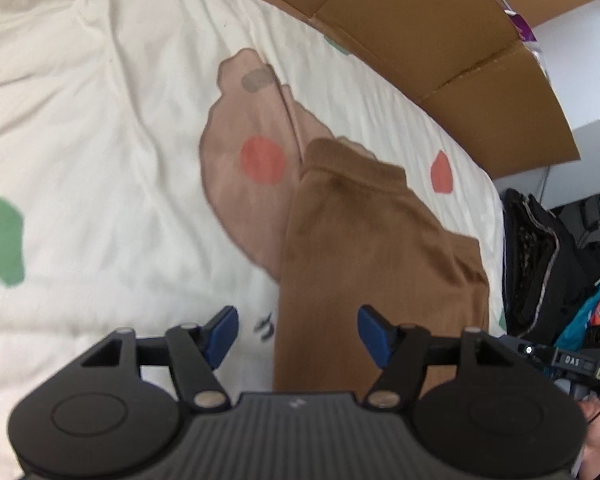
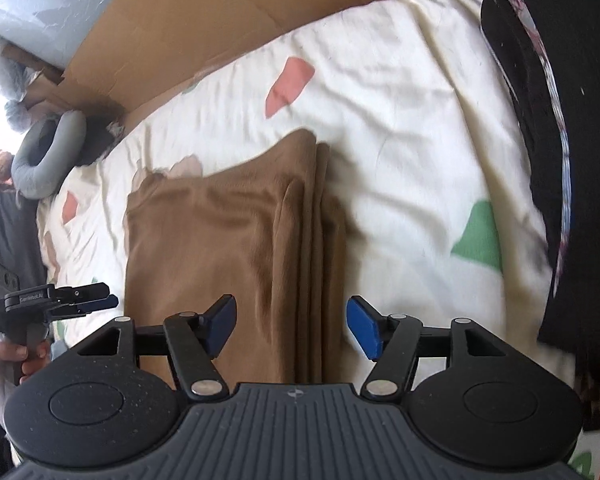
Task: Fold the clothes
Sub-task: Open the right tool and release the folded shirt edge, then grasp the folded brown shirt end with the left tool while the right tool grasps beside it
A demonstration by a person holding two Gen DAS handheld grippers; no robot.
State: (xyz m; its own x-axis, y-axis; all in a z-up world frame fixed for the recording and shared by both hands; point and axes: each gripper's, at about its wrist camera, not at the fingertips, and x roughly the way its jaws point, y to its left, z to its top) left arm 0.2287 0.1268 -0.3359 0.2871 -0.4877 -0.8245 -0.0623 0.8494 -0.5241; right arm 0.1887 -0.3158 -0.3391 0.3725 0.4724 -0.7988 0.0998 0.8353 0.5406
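Your left hand-held gripper (image 1: 298, 334) hovers with its blue pads apart and nothing clamped, above the near left edge of a folded brown garment (image 1: 376, 248). Your right hand-held gripper (image 2: 292, 330) is likewise spread wide and empty, over the garment's stacked right-hand folds. The garment lies flat on a bed covered by a cream duvet (image 2: 400, 120) printed with red, green and tan shapes. A brown cardboard sheet (image 1: 420, 12) stands along the bed's far side. A dark patterned cloth (image 2: 548, 140) lies at the bed's right edge, and a grey neck pillow (image 2: 48, 156) sits at the far left corner.
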